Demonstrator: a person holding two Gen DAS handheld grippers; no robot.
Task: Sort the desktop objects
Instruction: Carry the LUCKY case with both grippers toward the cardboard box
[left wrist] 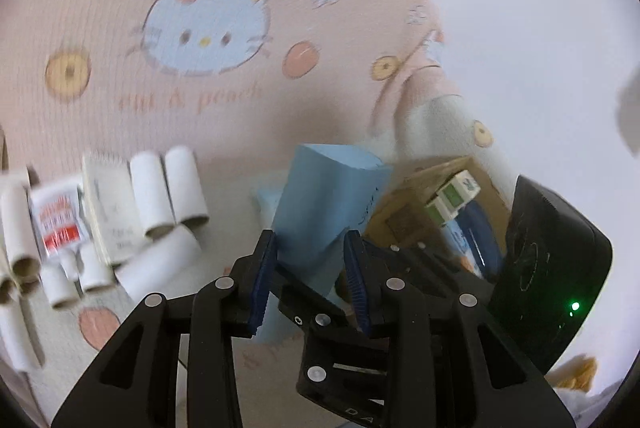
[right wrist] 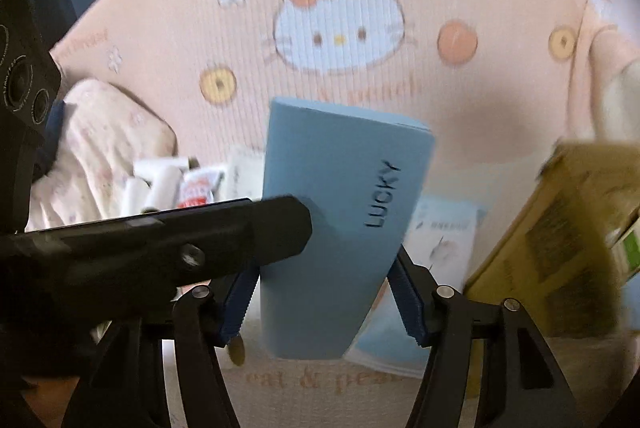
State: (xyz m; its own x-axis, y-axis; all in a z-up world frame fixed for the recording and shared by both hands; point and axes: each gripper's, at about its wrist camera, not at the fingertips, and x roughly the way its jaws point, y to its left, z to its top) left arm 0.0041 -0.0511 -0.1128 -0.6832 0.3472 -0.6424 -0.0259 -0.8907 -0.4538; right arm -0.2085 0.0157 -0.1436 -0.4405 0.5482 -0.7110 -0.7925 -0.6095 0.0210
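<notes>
Nearest to me, my right gripper (right wrist: 324,302) has its blue pads on both sides of the blue box (right wrist: 340,228) marked "LUCKY" and holds it lifted above the pink cat-print cloth (right wrist: 160,39). My left gripper (left wrist: 310,282) also closes its pads on the same box (left wrist: 324,203), at its narrow side, and its black body crosses the right wrist view. Behind the box on the cloth lie white paper tubes (left wrist: 168,191) and a red-white packet (left wrist: 58,220) at left, and a brown cardboard box (right wrist: 568,252) at right.

White tubes (left wrist: 160,195) crowd my left, a cardboard box (right wrist: 568,248) blocks my right; the pink blanket (right wrist: 360,99) ahead lies bare.
</notes>
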